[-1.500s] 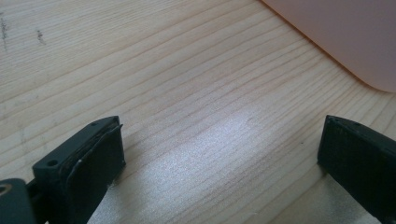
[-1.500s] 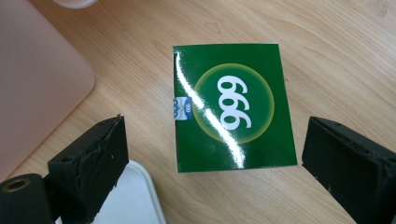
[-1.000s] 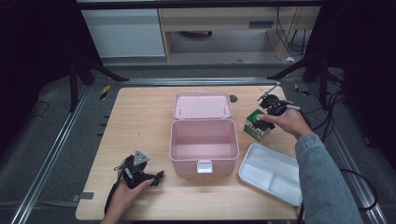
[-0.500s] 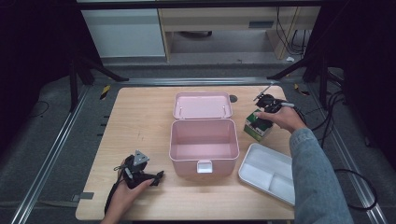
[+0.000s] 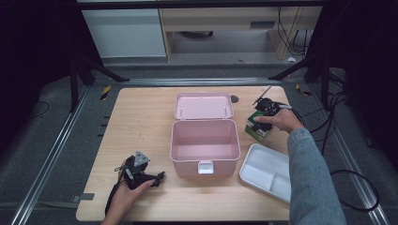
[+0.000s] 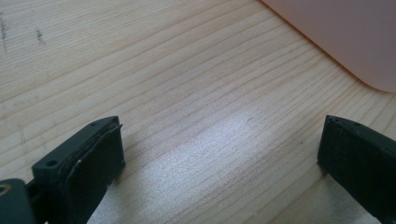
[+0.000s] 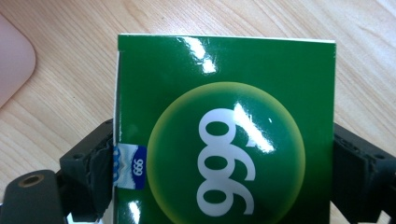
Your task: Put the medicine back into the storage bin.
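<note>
Right tool (image 5: pixel 261 117) lowered onto green box (image 7: pixel 224 126); jaws closing, flanking box sides, grip uncertain.

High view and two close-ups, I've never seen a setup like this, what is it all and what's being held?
A person at a table holds a two-jaw claw in each hand. The high view looks down from above. Each close-up comes from a camera riding on one claw, with its black jaws at the bottom. On the table are an open pink case, a white tray and a green box. The left claw lies open on the wood, holding nothing. The right claw has just been closing on the green box, pads against both sides.
</note>
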